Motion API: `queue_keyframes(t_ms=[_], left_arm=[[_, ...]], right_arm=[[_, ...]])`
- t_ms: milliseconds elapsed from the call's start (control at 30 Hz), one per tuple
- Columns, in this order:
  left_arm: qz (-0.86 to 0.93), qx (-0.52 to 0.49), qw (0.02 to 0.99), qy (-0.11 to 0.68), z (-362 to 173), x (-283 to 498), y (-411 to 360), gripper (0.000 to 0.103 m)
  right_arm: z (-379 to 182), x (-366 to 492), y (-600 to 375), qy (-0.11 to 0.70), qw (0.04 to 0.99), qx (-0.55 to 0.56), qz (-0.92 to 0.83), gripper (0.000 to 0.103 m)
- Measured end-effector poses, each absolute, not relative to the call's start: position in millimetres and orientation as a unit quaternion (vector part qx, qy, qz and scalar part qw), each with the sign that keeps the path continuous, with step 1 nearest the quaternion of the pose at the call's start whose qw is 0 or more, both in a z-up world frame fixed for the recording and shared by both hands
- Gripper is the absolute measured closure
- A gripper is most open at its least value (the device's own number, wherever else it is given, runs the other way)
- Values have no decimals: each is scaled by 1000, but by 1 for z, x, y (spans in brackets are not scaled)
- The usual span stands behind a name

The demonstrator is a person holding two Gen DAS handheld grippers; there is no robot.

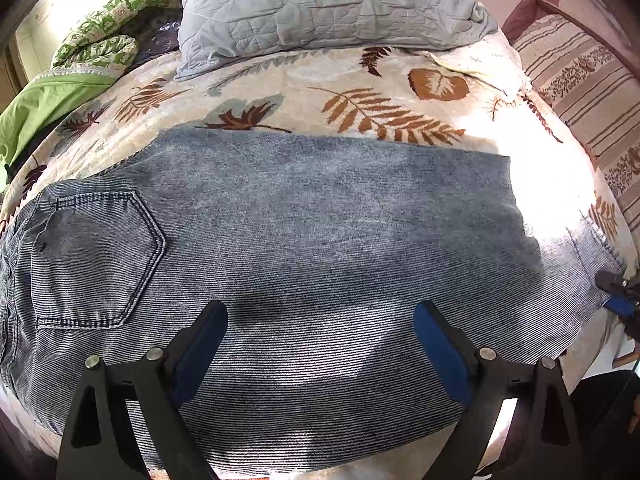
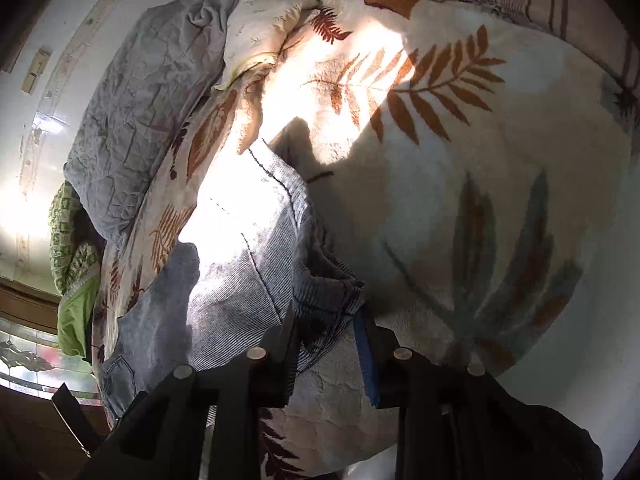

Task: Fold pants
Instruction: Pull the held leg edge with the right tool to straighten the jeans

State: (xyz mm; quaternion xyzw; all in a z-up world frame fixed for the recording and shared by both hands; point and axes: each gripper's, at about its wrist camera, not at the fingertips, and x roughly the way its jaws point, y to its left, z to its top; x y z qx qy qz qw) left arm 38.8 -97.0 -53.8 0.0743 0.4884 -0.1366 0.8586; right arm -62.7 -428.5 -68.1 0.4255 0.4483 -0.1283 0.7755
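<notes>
Two hand-held grippers work over jeans [image 1: 304,232] spread on the bed's leaf-print blanket [image 1: 360,92]. Left hand-held gripper [image 1: 320,320] hangs spread above the denim; right hand-held gripper [image 2: 326,316] pinches the leg's end. Open blanket beyond; pillow [image 1: 320,4] behind.

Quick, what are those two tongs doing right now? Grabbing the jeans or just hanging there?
Left tongs: open, above the jeans, gripping nothing.
Right tongs: closed on the jeans' leg end.
</notes>
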Motion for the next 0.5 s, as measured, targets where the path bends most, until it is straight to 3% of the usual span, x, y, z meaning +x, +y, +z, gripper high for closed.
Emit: queue_keyframes(t_ms=[367,500], left_arm=[[-140,108,855,488,-69,35,-111,5],[-143,110,854,487,-69,35,-112,5]], right_arm=[[-80,-75,-445,414,752,504,-100,61],[-62,-74,-441,399,784,463,-107,79]])
